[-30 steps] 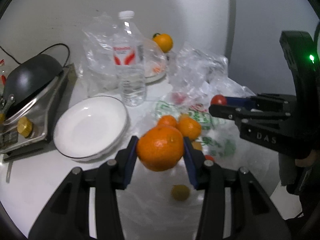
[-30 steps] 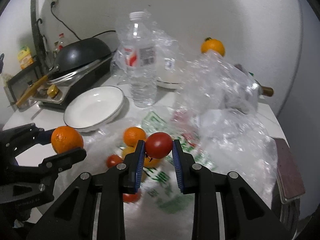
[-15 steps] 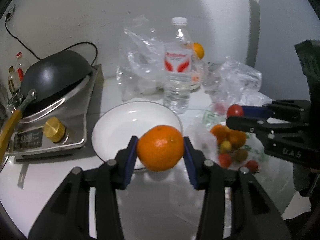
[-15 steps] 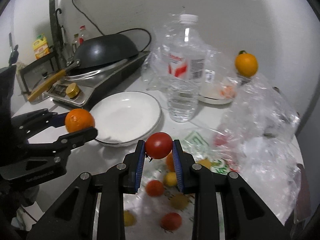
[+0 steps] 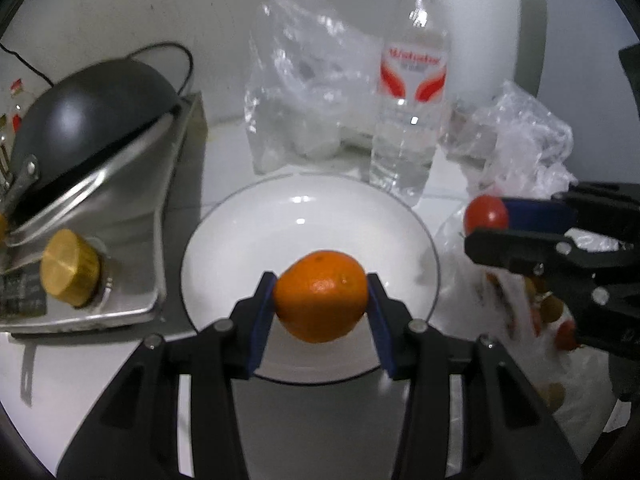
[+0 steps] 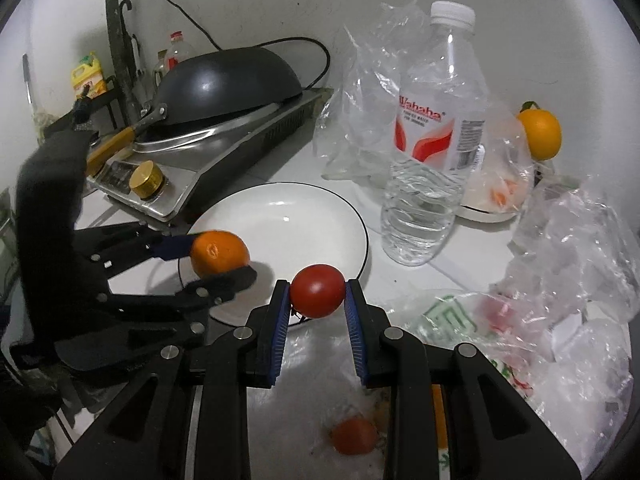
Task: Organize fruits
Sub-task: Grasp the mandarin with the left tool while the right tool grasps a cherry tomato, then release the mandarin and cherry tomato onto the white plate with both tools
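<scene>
Fruits barely sorted — my left gripper clamps an orange over the bare plate, my right gripper pinches a tomato; more wait in the bag.

We are counting two grippers: the left gripper and the right gripper. We are counting two oranges: one orange in the left gripper and one stemmed orange at the rear. We are seeing two red tomatoes clearly: one tomato in the right gripper and one loose tomato on the plastic. We are counting one white plate, one water bottle and one black wok. Further small fruits in the bag are too blurred to count.
</scene>
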A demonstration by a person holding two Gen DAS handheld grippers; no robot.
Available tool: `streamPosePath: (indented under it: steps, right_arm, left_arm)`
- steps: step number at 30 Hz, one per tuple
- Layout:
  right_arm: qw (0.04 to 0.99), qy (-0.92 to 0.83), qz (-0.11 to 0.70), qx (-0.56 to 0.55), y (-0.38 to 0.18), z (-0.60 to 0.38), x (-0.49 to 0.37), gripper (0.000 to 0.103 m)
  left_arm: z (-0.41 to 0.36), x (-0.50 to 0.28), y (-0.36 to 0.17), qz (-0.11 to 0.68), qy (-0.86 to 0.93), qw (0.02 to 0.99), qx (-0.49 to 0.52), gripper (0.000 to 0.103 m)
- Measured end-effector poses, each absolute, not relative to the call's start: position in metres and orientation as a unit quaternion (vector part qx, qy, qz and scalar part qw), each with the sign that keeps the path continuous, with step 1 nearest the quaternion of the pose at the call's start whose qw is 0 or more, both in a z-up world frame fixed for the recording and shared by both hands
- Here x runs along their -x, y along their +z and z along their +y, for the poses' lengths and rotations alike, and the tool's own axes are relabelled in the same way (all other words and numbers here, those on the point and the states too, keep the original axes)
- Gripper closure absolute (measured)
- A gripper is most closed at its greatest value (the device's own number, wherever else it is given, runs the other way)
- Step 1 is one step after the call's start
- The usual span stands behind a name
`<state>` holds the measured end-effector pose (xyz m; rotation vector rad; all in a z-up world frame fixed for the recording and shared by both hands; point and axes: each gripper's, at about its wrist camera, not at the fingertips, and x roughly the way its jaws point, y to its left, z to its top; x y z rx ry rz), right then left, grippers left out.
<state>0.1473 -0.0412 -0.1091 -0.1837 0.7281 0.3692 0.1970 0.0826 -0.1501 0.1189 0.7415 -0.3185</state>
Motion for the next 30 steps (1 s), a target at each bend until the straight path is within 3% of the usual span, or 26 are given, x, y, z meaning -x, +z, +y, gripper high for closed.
streamPosePath:
  steps: [30]
  right_arm:
    - [0.875, 0.230, 0.413, 0.106, -0.153, -0.012, -0.188, 0.074]
  left_arm:
    - [0.074, -0.200, -0.167, 0.411, -0.194, 0.886, -0.095, 0.057]
